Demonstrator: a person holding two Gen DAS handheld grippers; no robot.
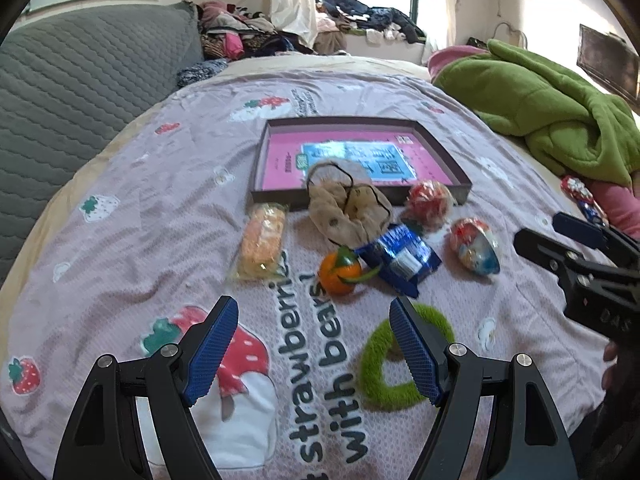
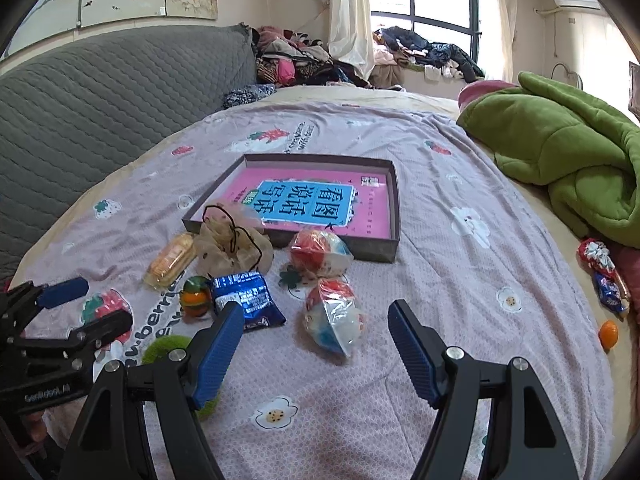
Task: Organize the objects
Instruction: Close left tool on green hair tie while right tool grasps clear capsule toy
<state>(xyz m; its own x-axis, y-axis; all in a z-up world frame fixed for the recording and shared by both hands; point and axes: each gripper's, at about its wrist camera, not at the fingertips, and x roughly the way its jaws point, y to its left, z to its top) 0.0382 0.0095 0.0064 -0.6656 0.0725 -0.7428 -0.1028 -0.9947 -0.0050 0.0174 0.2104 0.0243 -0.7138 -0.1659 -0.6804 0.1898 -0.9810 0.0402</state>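
A shallow dark box [image 1: 452,168] [image 2: 394,216] with a pink and blue book inside lies on the bed. In front of it lie a beige drawstring pouch [image 1: 348,212] [image 2: 232,248], a yellow snack pack [image 1: 262,242] [image 2: 170,262], a tangerine [image 1: 340,274] [image 2: 195,296], a blue packet [image 1: 400,258] [image 2: 250,300], two wrapped red-and-white balls [image 1: 430,202] [image 1: 476,246] [image 2: 320,254] [image 2: 334,316] and a green fuzzy ring [image 1: 384,364] [image 2: 166,346]. My left gripper [image 1: 312,344] is open above the bed, just short of the tangerine. My right gripper [image 2: 316,344] is open, just short of the near wrapped ball.
The bed has a pink strawberry-print cover [image 2: 460,280]. A green blanket [image 1: 552,108] [image 2: 568,160] is heaped at the right. Candy wrappers [image 2: 604,276] and a second tangerine [image 2: 608,334] lie at the right edge. A grey quilted headboard [image 1: 80,76] stands left. Clothes are piled at the back.
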